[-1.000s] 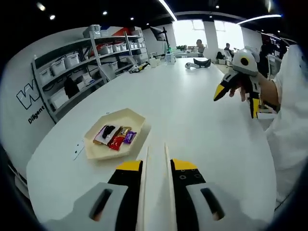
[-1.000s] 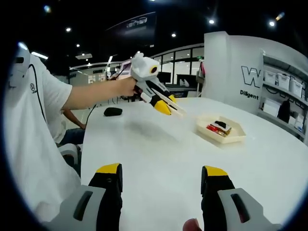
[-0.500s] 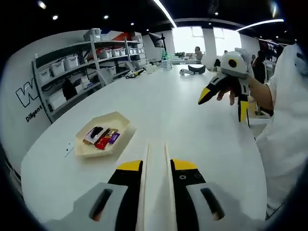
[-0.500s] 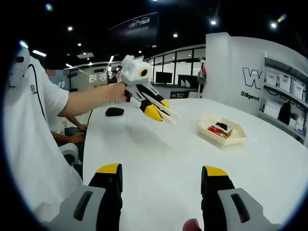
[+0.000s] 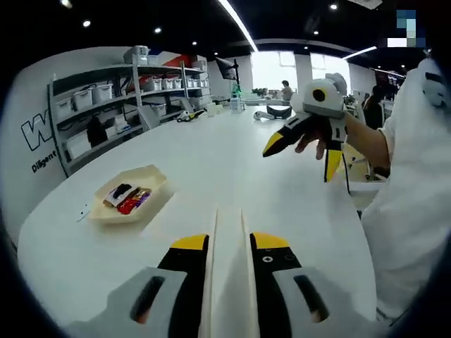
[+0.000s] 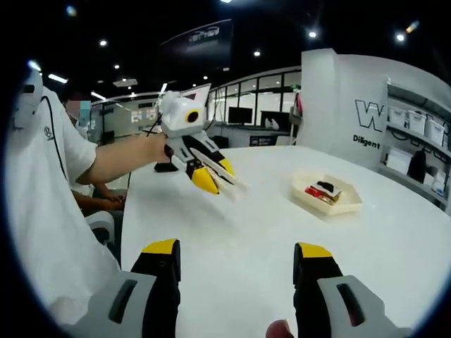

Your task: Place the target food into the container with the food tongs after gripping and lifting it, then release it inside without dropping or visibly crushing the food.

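Left gripper view gives us a broad white oval table [image 5: 232, 176] under a dark ceiling with strip lights, grey shelving with white storage bins [image 5: 106, 105] along the wall. Our left gripper [image 5: 227, 246] clamps cream plastic food tongs [image 5: 227, 232] between its jaws, held above the table. A beige hexagonal tray [image 5: 151, 186] of wrapped snacks [image 5: 127, 199] sits well apart from both grippers. Our right gripper [image 5: 303, 144] hovers over the table, its yellow-tipped jaws spread and holding nothing.
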A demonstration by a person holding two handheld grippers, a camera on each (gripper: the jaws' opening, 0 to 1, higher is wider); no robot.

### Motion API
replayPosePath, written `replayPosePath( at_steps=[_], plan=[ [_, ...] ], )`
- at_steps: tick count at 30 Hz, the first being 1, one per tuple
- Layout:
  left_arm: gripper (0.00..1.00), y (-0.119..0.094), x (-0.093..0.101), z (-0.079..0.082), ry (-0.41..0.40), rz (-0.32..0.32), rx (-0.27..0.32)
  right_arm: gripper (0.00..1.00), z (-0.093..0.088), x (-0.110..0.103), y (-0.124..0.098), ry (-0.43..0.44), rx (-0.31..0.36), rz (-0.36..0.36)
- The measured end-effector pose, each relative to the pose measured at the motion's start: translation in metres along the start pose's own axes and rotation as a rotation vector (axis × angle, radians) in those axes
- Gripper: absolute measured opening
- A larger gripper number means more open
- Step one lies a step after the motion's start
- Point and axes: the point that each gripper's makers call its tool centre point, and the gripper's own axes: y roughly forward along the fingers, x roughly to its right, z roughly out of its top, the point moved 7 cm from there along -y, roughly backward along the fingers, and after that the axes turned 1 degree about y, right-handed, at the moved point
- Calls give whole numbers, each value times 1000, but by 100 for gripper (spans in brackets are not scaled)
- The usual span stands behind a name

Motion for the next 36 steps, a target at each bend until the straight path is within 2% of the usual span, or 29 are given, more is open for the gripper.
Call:
replayPosePath(
  at_steps=[7,18,27,36],
  plan=[
    [20,5,22,-5,-14,-45,34,61,4,-1,2,-5,44,36],
    [21,12,46,-5,-10,-85,64,58,3,0,8,-21,57,55],
    [21,14,57,-4,-15,-95,95,56,5,0,14,-37,91,81],
    [21,14,55,-3,-45,-76,112,54,6,4,19,-34,115,83]
  ],
)
